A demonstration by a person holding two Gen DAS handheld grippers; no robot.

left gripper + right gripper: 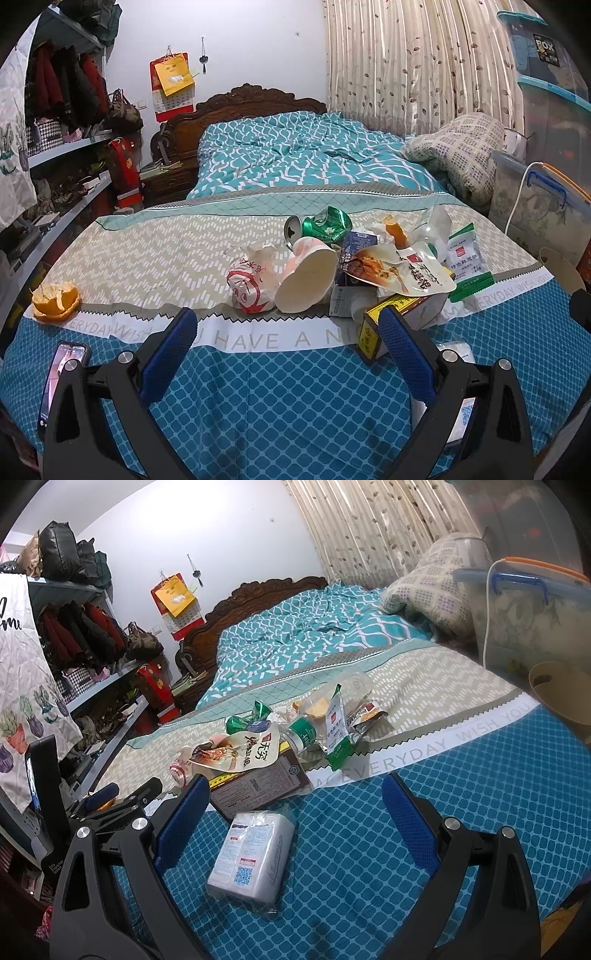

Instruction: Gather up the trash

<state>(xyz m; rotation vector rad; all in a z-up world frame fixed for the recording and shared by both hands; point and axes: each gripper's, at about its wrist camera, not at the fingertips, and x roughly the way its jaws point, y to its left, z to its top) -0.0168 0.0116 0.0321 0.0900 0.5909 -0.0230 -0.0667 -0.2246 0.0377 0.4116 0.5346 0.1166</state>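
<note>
Trash (pixel 354 258) lies heaped on the bedspread (pixel 258 387), ahead of both claws, none of it yet collected. Left gripper (pixel 286 343): released, blue pads spread wide with nothing between them, hovering short of the heap; a paper cup (pixel 308 278) on its side and a crumpled red-and-white wrapper (pixel 249 286) lie just beyond its fingertips, a yellow-edged box (pixel 391 317) touches or sits just behind its right-hand pad, and a crushed green can (pixel 327 223) lies farther ahead. An orange peel (pixel 55 301) sits well apart, far to the left of this claw. Right gripper (pixel 291 805): likewise released and empty; a wrapped tissue pack (pixel 251 856) lies flat between and just below its spread pads, with the brown box (pixel 258 786) and a snack pouch (pixel 240 757) ahead. A tan bin (pixel 557 698) stands to its right, at the bed's edge. Step in hand, as judged: approach before a first pick. The next move likely calls for lowering the right claw astride the tissue pack, pinching its narrow sides, then carrying it rightward to the bin.
</note>
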